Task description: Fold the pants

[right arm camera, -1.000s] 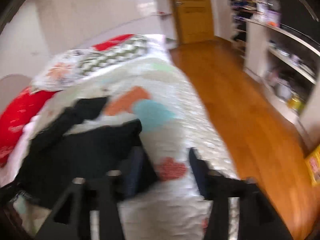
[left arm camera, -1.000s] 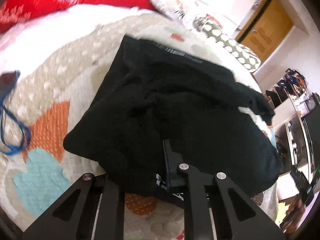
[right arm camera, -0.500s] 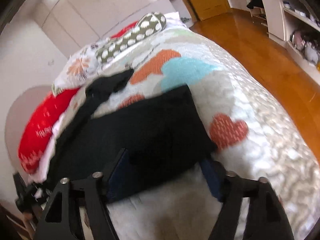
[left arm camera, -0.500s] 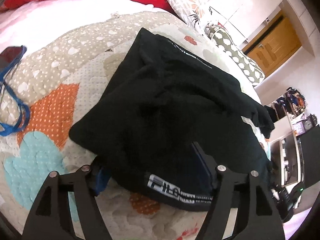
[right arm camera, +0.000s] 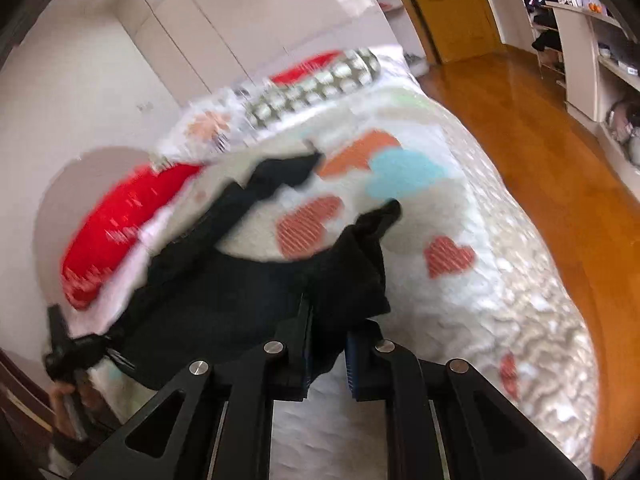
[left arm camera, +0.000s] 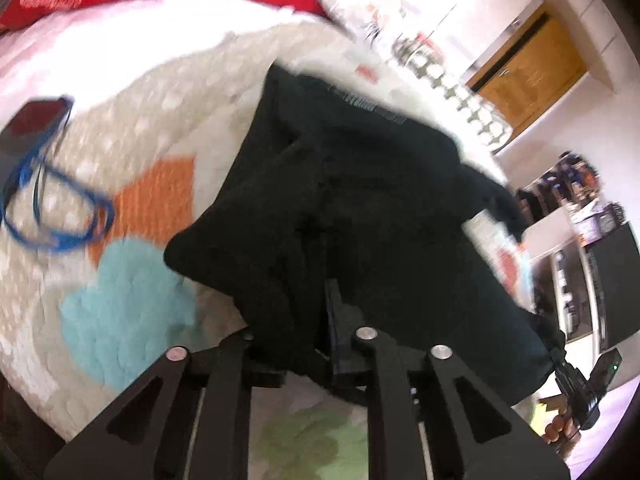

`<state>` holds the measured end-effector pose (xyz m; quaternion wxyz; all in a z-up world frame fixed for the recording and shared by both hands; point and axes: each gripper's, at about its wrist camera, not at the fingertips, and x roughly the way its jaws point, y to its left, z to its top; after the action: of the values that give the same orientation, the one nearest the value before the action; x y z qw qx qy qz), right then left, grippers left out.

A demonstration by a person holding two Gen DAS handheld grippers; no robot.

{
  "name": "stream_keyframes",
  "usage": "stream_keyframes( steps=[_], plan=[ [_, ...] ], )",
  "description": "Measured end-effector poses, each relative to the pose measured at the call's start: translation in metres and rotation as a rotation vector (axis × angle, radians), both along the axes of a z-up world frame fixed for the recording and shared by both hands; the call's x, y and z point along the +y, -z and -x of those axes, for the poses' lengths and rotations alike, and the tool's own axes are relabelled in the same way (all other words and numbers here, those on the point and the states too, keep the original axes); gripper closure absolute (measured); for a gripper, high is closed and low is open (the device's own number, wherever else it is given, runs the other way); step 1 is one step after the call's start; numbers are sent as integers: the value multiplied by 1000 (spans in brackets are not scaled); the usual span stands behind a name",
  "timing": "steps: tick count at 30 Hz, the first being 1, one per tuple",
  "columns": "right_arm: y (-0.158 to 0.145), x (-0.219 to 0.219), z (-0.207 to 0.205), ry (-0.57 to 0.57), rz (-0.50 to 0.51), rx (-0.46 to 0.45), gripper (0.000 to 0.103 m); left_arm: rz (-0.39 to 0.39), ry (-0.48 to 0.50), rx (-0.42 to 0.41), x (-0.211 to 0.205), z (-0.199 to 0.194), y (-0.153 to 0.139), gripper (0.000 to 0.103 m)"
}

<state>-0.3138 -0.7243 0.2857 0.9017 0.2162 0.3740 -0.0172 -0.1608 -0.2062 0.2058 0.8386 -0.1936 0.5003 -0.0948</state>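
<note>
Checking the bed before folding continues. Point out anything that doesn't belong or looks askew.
A dark phone-like item on a blue cord lies on the quilt left of the black pants. One pant leg trails off crooked toward the pillows.

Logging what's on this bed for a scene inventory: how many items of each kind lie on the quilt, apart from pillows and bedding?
Black pants: 1
Dark phone-like device: 1
Blue strap loop: 1
Total: 3

Heart-patterned quilt point(right arm camera: 460, 312), red pillow point(right arm camera: 120, 224), blue-corded phone point(left arm camera: 28, 128), wooden door point(right arm camera: 448, 4), cluttered shelves point(right arm camera: 592, 40).
</note>
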Motion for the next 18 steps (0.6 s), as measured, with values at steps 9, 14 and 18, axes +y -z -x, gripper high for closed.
stream_keyframes(
  steps=[9,14,18],
  plan=[
    [3,-8,2,156,251,127,59,-138,-70,-49,5,18,-21,56],
    [-29,1,-4,100,257,30,56,-159,-59,-144,9,27,-50,48],
    [-25,38,-31,-52,235,6,54,-145,-10,-175,-2,27,-54,38]
  ],
)
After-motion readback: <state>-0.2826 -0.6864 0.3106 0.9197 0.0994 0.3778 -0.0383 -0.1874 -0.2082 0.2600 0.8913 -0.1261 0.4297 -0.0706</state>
